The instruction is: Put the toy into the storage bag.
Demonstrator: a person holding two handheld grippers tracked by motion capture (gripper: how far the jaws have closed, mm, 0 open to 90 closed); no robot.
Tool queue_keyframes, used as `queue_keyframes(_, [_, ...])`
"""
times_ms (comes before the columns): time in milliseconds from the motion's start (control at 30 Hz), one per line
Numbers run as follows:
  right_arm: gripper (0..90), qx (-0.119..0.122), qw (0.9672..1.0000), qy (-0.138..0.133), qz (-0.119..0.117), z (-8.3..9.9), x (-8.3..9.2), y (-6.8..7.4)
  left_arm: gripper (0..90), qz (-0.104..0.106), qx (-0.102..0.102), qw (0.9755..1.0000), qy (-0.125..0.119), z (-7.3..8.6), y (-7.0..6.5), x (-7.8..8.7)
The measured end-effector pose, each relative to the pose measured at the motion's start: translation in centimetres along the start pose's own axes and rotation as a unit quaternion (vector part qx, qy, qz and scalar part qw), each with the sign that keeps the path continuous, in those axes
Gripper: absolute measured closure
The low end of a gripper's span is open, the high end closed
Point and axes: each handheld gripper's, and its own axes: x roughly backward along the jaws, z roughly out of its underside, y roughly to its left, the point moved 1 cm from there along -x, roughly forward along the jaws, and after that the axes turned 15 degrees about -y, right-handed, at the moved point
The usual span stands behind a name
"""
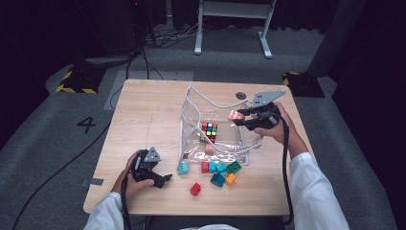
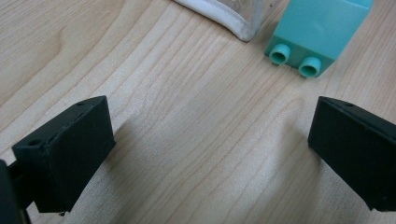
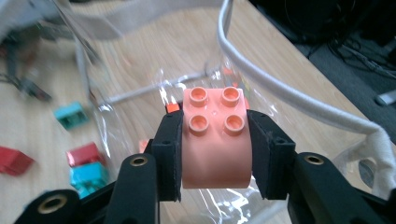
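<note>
Gripping pink block (image 3: 215, 140) w/ right gripper (image 3: 215, 154) over clear bag (image 1: 191, 103)

A lab or recording studio. A small wooden table (image 1: 143, 124) stands alone on grey carpet (image 1: 43, 143), hemmed by black curtains (image 1: 368, 72). The number 4 (image 1: 86, 124) is marked on the floor beyond the table's left edge, with yellow-and-black hazard tape (image 1: 74, 88) beyond its far corners. Cables (image 1: 167, 36) trail past a white metal stand (image 1: 234, 24).
</note>
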Motion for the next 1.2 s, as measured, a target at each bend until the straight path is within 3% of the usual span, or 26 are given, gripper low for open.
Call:
queue_keyframes(300, [58.9, 0.008, 0.9986, 0.052, -0.003, -0.4, -1.1, -0.7, 0.3, 0.0, 0.001, 1.0, -0.001, 0.0, 0.0, 0.0])
queue_keyframes(467, [58.9, 0.016, 0.9941, 0.107, -0.011, 0.4, -2.1, -1.2, 0.4, 0.0, 0.0, 1.0, 0.0, 0.0, 0.0, 0.0])
queue_keyframes(500, [58.9, 0.016, 0.9941, 0.107, -0.011, 0.4, -2.1, -1.2, 0.4, 0.0, 0.0, 1.0, 0.0, 0.0, 0.0, 0.0])
queue_keyframes(600, [58.9, 0.029, 0.9904, 0.135, 0.001, 0.8, -2.2, -1.4, 0.4, 0.0, 0.0, 1.0, 0.0, 0.0, 0.0, 0.0])
queue_keyframes(700, [58.9, 0.032, 0.989, 0.144, 0.002, 0.9, -2.0, -1.3, 0.4, 0.0, 0.0, 1.0, 0.0, 0.0, 0.0, 0.0])
queue_keyframes(767, [58.9, 0.04, 0.9857, 0.163, 0.01, 1.0, -1.6, -1.1, 0.4, 0.0, 0.0, 1.0, 0.0, 0.0, 0.0, 0.0])
queue_keyframes(933, [58.6, 0.046, 0.9842, 0.17, 0.021, 1.4, -1.2, -1.3, 0.4, 0.0, 0.001, 1.0, -0.001, 0.0, 0.0, 0.0])
queue_keyframes(1033, [55.5, 0.046, 0.9854, 0.163, 0.019, 1.4, -1.1, -1.2, 0.4, 0.0, 0.0, 1.0, 0.0, 0.0, 0.0, 0.0])
queue_keyframes(1100, [52.8, 0.044, 0.9872, 0.152, 0.022, 1.3, -0.8, -1.0, 0.4, 0.0, 0.0, 1.0, -0.001, 0.0, 0.0, 0.0])
queue_keyframes(1133, [49.6, 0.037, 0.9897, 0.136, 0.027, 1.1, -0.3, -0.9, 0.4, 0.0, 0.0, 1.0, 0.0, 0.0, 0.0, 0.0])
queue_keyframes(1167, [49.6, 0.037, 0.9897, 0.136, 0.027, 1.1, -0.3, -0.9, 0.4, -0.001, 0.001, 1.0, -0.001, 0.0, 0.0, 0.0])
queue_keyframes(1200, [47.0, 0.022, 0.994, 0.103, 0.028, 0.9, 0.5, -0.8, 0.4, 0.0, 0.0, 1.0, -0.001, 0.0, 0.0, 0.0])
